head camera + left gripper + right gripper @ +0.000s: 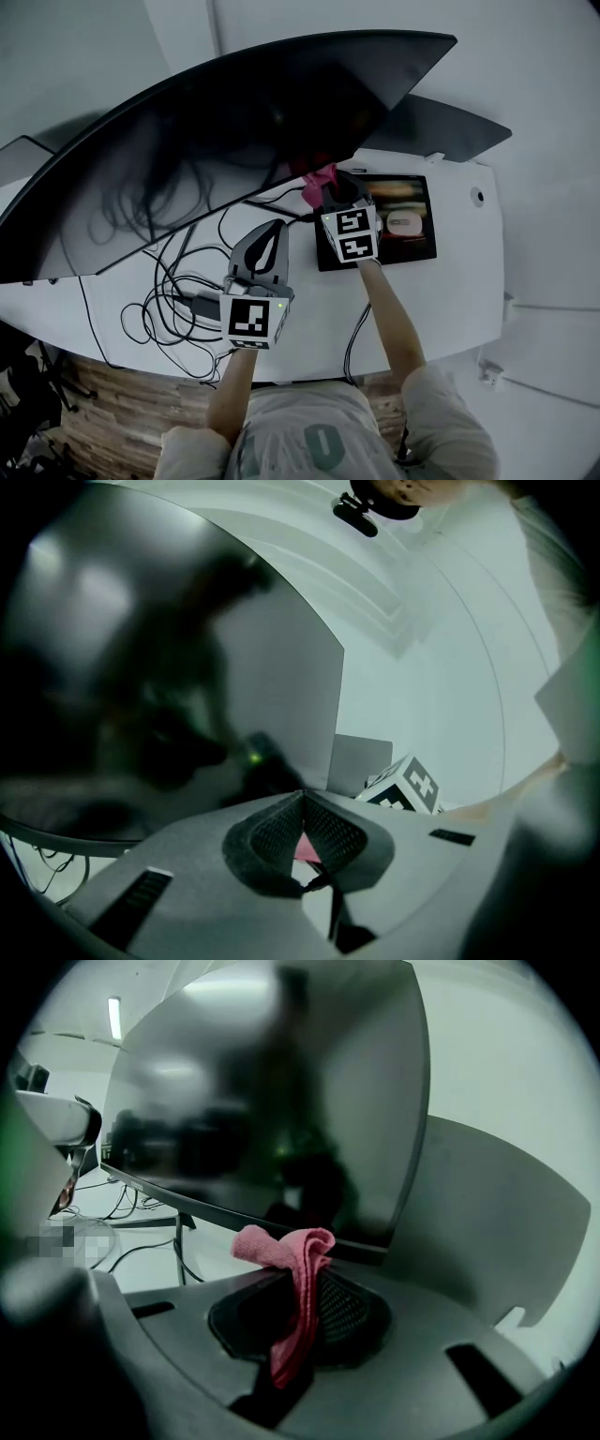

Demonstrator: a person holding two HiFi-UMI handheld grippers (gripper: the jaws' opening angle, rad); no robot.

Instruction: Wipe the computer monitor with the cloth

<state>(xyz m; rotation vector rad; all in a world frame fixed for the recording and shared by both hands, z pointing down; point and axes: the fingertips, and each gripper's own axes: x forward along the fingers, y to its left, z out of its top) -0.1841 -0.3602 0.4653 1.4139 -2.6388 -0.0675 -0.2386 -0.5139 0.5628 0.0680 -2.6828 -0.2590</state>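
The wide curved monitor point(216, 141) stands dark across the back of the white desk point(450, 291). My right gripper point(335, 190) is shut on a pink cloth point(317, 186), held just below the monitor's lower edge near its right end. In the right gripper view the cloth point(292, 1269) folds over my right gripper's point(305, 1277) closed jaws, with the monitor's screen point(262, 1101) close ahead. My left gripper point(266, 240) hovers over the desk to the left, jaws shut with nothing held. In the left gripper view my left gripper point(302, 797) points up at the monitor point(141, 667).
A dark flat screen point(398, 225) lies on the desk right of my right gripper. Tangled black cables point(173, 291) spread under the monitor at the left. A grey panel point(450, 127) stands behind the monitor's right end. The desk's front edge is near the person's body.
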